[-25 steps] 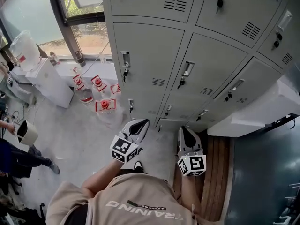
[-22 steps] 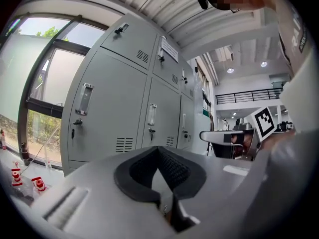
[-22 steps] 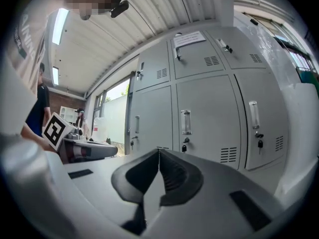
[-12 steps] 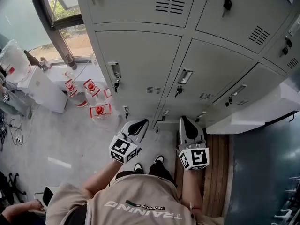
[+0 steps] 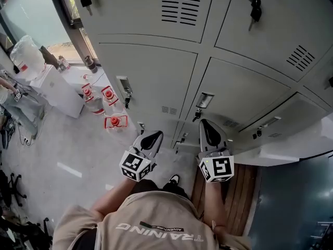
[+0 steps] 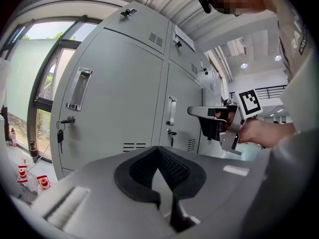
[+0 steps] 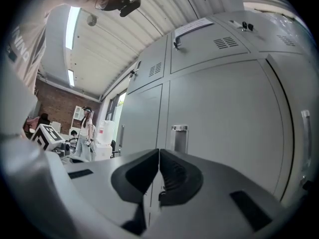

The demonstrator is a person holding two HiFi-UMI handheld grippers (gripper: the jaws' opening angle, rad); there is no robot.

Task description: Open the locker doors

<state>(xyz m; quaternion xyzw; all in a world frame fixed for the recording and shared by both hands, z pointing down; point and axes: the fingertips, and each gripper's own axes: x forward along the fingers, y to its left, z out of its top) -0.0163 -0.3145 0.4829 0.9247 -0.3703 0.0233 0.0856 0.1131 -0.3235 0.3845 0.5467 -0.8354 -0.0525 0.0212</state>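
Locker doors (image 5: 151, 69) are all closed and rise straight ahead of the 2 grippers. The middle-column handle (image 7: 179, 137) lies dead ahead of the right gripper (image 5: 209, 135), just above its jaws, with its long axis upright. That gripper looks nearer to it than the left gripper (image 5: 150, 138), whose closest grip, the left-column handle (image 6: 79, 89), sits up and to its left. Both pairs of jaws are pressed together, holding and touching nothing.

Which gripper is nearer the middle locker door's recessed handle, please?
Right. The right gripper is just below the handle; the left gripper sits farther off, down to its left.
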